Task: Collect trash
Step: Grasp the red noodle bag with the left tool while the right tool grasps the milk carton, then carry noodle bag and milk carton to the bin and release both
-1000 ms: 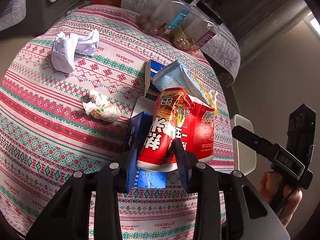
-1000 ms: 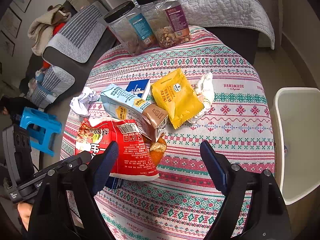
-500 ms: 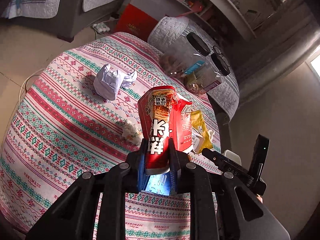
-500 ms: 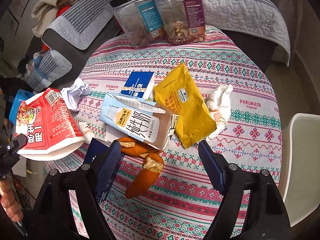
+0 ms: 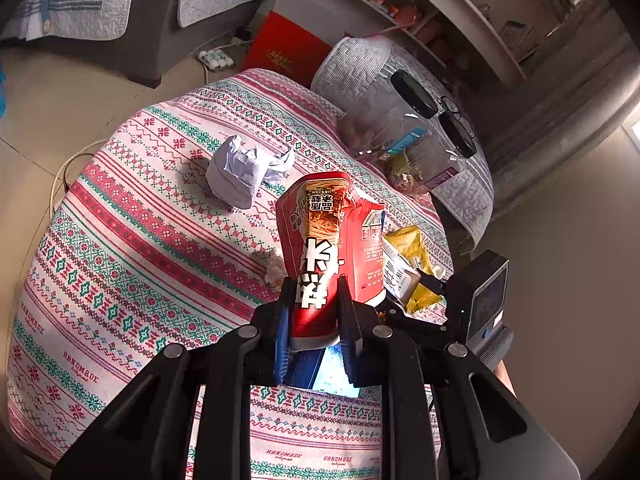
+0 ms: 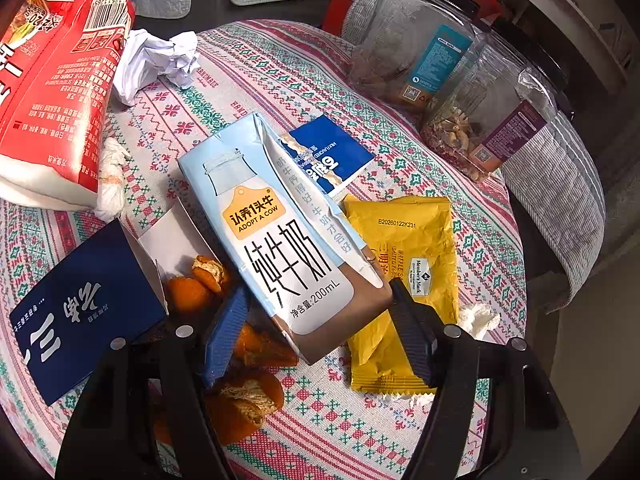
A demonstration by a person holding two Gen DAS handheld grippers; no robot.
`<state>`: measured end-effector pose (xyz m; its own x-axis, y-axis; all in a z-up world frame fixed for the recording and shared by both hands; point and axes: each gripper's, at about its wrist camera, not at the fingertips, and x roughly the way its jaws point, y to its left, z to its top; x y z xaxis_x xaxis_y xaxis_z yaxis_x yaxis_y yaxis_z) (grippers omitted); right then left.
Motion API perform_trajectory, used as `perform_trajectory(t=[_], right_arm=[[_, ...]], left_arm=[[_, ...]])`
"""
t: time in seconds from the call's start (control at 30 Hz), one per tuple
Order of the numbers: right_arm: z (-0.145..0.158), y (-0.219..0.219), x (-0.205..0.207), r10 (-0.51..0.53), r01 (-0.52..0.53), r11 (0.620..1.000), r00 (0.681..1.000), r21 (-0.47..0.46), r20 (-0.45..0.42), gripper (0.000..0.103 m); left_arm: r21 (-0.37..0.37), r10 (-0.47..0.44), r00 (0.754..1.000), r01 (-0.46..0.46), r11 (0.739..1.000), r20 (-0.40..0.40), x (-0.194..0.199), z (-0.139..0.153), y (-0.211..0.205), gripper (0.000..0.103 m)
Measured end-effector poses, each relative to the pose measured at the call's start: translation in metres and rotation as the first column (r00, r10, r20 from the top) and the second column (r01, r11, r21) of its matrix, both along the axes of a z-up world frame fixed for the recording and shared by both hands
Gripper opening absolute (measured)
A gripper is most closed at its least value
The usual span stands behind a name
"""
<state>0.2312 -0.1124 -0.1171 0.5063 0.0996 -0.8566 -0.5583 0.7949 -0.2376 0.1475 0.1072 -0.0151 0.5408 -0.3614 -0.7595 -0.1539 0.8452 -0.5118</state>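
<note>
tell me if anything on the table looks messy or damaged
Yes. Torn orange peel lies loose on the tablecloth by the flattened milk carton, which lies on its side. A crumpled paper ball and a tissue wad sit nearby.

Milk carton (image 6: 280, 236), pale blue: orange tag "认养1头牛 / ADOPT A COW"; large "纯牛奶"; "净含量:200mL".
Yellow wrapper (image 6: 404, 280), right of the carton: "B20260122K231"; "Member's Mark".
Tablecloth (image 5: 132, 280) on the desk: woven "HANDMADE", repeated along the border.
Red snack bag (image 6: 60, 92), left of the carton: barcode panel; Chinese print, digits too small to read.
Navy box (image 6: 84, 312), lower left of the carton: white Chinese characters including "三".
</note>
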Motion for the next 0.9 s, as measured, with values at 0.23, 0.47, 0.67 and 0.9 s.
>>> perform_trajectory(t=[0.23, 0.47, 0.67, 0.9], right_arm=[[0.026, 0.000, -0.008, -0.016, 0.020, 0.996, 0.998, 0.082, -0.055, 0.058], [0.052, -0.024, -0.010, -0.142, 0.169, 0.959, 0.981, 0.228, -0.130, 0.058], [0.084, -0.063, -0.022, -0.233, 0.299, 0.867, 0.950, 0.399, -0.207, 0.058], [0.108, -0.111, -0.048, -0.310, 0.386, 0.779, 0.922, 0.495, -0.231, 0.058]], left_arm=[[-0.008, 0.032, 0.999, -0.032, 0.999, 0.007, 0.004, 0.002, 0.011, 0.021], [-0.012, 0.027, 0.999, -0.027, 1.000, 0.019, 0.005, 0.006, 0.006, 0.021], [-0.018, 0.017, 0.999, -0.016, 1.000, 0.042, 0.006, 0.013, -0.002, 0.021], [0.003, -0.055, 0.997, 0.055, 0.998, 0.056, 0.008, 0.015, -0.042, 0.021]])
